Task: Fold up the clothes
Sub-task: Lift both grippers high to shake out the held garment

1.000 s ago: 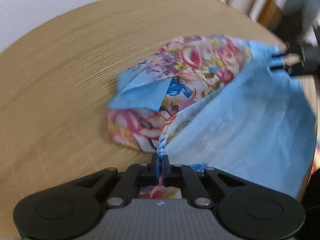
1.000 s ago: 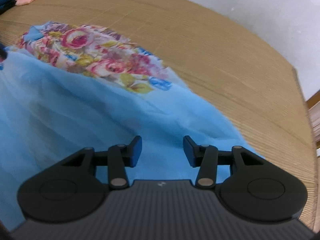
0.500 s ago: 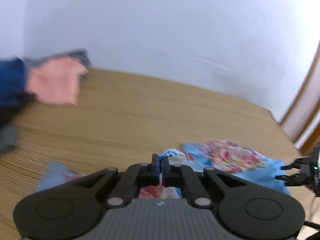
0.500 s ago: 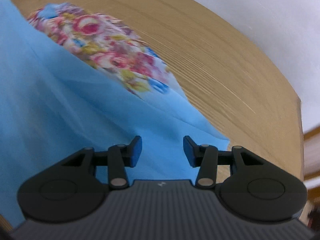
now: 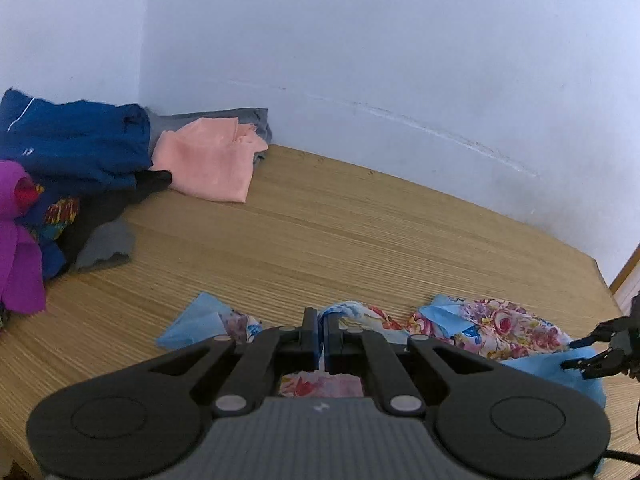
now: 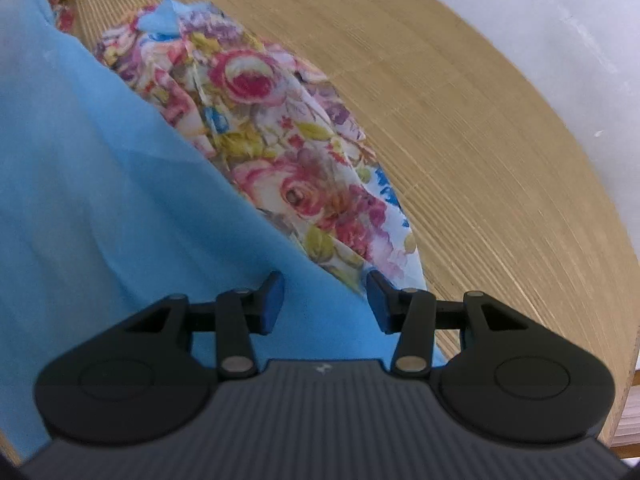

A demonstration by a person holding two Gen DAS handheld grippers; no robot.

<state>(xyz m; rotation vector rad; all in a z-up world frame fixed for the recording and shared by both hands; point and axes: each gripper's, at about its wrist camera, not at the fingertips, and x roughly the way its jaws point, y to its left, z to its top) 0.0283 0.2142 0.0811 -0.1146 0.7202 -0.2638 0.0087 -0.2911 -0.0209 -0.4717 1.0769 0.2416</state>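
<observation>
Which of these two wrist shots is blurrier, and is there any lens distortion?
Right wrist view: softer, the wooden table grain smears into streaks and the floral garment looks slightly soft. Left wrist view: sharper, but fisheye bends the table edge and darkens the corners.

My left gripper (image 5: pixel 320 330) and right gripper (image 6: pixel 325 298) look alike: matte black ribbed bodies, round side discs, silver pivot screws, a small pale logo. Blue pads (image 6: pixel 272 300) line the right's fingers.
</observation>
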